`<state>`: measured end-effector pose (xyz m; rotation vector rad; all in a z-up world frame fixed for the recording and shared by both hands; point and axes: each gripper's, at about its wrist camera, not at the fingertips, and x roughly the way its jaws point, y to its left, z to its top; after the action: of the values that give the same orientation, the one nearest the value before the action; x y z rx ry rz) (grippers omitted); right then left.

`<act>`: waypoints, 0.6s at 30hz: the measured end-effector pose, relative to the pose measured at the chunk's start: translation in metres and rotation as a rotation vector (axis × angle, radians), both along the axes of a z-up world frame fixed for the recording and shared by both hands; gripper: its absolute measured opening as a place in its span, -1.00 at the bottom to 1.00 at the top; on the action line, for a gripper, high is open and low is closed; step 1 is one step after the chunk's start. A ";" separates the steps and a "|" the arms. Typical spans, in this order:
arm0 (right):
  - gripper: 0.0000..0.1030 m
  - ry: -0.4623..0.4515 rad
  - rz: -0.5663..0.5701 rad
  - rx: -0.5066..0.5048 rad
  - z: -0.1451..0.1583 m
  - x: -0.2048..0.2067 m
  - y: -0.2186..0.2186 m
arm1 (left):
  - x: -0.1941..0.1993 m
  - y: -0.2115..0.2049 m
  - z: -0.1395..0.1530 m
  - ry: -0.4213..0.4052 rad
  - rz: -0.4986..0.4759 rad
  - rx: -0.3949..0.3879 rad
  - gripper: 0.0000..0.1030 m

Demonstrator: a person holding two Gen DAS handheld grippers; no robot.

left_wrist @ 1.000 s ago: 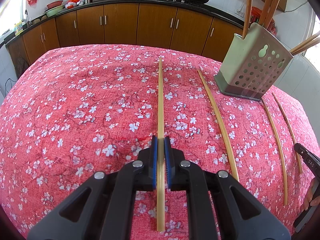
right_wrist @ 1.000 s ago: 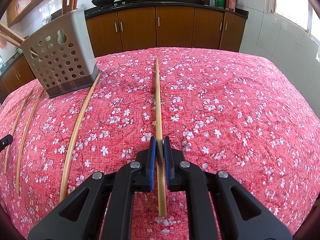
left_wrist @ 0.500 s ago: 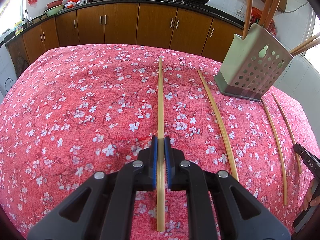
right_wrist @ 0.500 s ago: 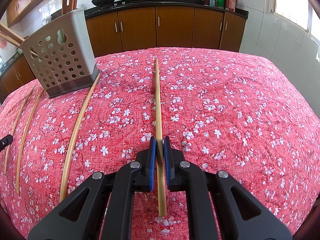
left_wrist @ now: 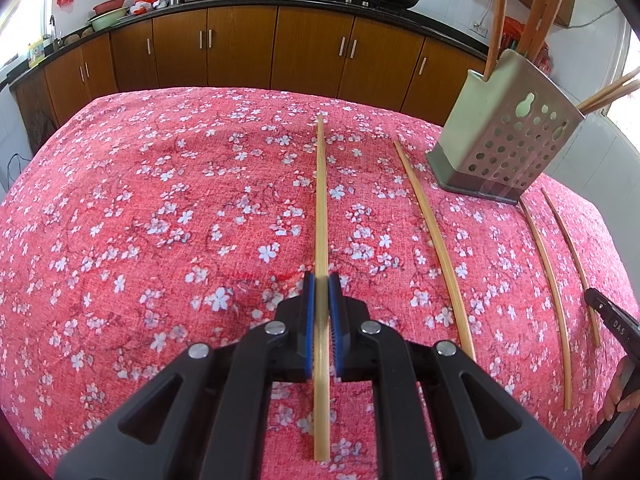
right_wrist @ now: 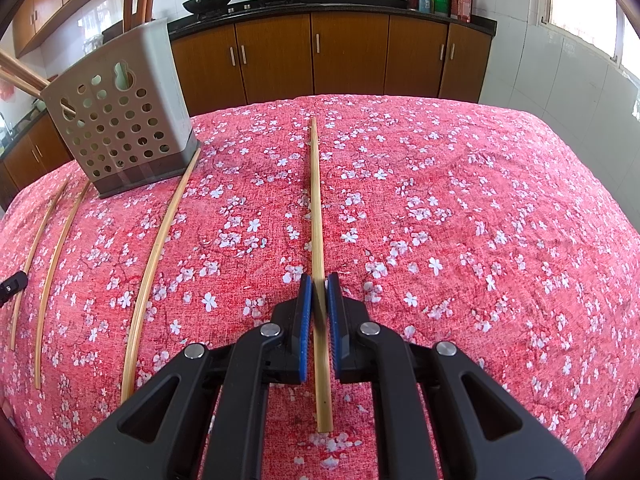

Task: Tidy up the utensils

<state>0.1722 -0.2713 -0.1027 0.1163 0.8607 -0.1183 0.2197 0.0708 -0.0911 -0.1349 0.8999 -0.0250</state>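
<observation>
My left gripper (left_wrist: 321,282) is shut on a pale bamboo chopstick (left_wrist: 321,200) that runs straight ahead over the red floral cloth. In the right wrist view my right gripper (right_wrist: 319,280) is shut on another chopstick (right_wrist: 316,200) the same way. A grey perforated utensil holder (left_wrist: 504,148) (right_wrist: 120,120) stands at the back with several long utensils in it. Three loose chopsticks lie between the grippers (left_wrist: 436,248) (left_wrist: 548,280) (left_wrist: 572,256), and the right wrist view shows them at the left (right_wrist: 160,248) (right_wrist: 60,256) (right_wrist: 34,256).
The cloth-covered table (left_wrist: 160,220) (right_wrist: 480,220) drops away at its far and side edges. Brown kitchen cabinets (left_wrist: 240,48) and a counter with woks stand behind. The right gripper's black body and a hand (left_wrist: 616,360) show at the left wrist view's right edge.
</observation>
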 end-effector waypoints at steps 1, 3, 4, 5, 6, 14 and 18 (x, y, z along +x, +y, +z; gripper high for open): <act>-0.81 0.000 0.002 0.002 0.000 -0.001 0.000 | -0.003 0.000 0.001 0.001 -0.003 0.010 -0.78; -0.81 -0.002 0.006 0.009 0.000 -0.006 -0.002 | -0.010 -0.002 0.002 0.000 -0.009 0.027 -0.78; -0.82 -0.004 0.009 0.018 0.000 -0.008 -0.003 | -0.012 -0.001 0.002 0.001 -0.011 0.031 -0.78; -0.83 -0.005 0.010 0.027 0.000 -0.009 -0.004 | -0.014 -0.002 0.003 0.001 -0.012 0.033 -0.79; -0.84 -0.007 0.010 0.036 0.000 -0.010 -0.005 | -0.016 -0.005 0.003 0.001 -0.016 0.040 -0.82; -0.85 -0.159 0.010 -0.024 0.041 -0.030 -0.004 | -0.040 -0.016 0.050 -0.131 -0.053 0.125 -0.83; -0.85 -0.281 0.005 -0.047 0.082 -0.038 -0.006 | -0.046 -0.014 0.097 -0.244 -0.058 0.106 -0.83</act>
<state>0.1342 -0.2775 -0.0204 0.0846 0.5778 -0.1139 0.1734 0.0569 0.0057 -0.0065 0.6593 -0.0465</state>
